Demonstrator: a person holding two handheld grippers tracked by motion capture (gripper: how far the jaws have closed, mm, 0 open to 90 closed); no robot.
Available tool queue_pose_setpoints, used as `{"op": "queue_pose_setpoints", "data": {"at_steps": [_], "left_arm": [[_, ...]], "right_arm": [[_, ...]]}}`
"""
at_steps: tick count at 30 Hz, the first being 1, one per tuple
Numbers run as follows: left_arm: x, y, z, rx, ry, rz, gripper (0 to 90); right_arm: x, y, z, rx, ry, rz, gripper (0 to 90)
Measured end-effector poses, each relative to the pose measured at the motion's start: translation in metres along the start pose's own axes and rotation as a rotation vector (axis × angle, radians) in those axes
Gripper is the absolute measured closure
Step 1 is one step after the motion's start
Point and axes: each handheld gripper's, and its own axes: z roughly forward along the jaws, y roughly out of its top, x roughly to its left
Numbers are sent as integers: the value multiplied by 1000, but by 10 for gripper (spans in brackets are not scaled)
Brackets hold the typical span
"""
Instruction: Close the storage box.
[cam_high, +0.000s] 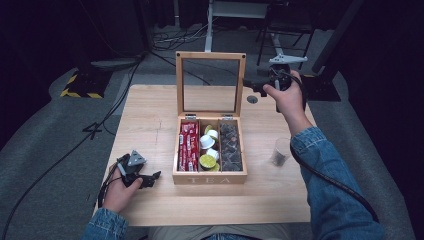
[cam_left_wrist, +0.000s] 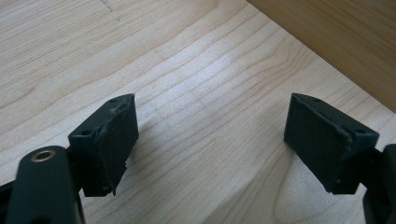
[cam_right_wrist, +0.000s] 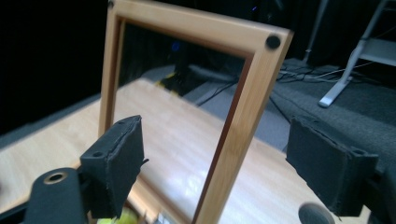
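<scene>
Lid of tea box: glazed wooden frame, standing upright and open at the far side of the box, mid-table. Its right upright sits between the parted jaws of the right gripper, pads clear of the wood in the right gripper view; nothing clasped.

Box compartments: red sachets left, round capsules middle, dark pods right.

Left gripper: resting on the table near the box's left front corner, jaws spread, empty.

Glass: right of the box, close under the right forearm.

Risks, judged:
- A knock from either jaw could tip the unheld lid, which might slam shut or strain its hinges.
- Nothing steadies the box, so a sideways push may slide it.
- A sleeve or trailing cable could topple the glass.
</scene>
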Motion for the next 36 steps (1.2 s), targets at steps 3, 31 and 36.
{"op": "queue_pose_setpoints", "data": {"at_steps": [3,31,36], "left_arm": [[0,0,0,-1,0,1,182],[0,-2,-2,0,4,0,183],[0,-2,-2,-2,4,-2,183]], "right_arm": [[-2,6,10,3,0,-8,228],[-27,6,74,75,-7,1,395],[-22,7,74,68,4,-17,426]]}}
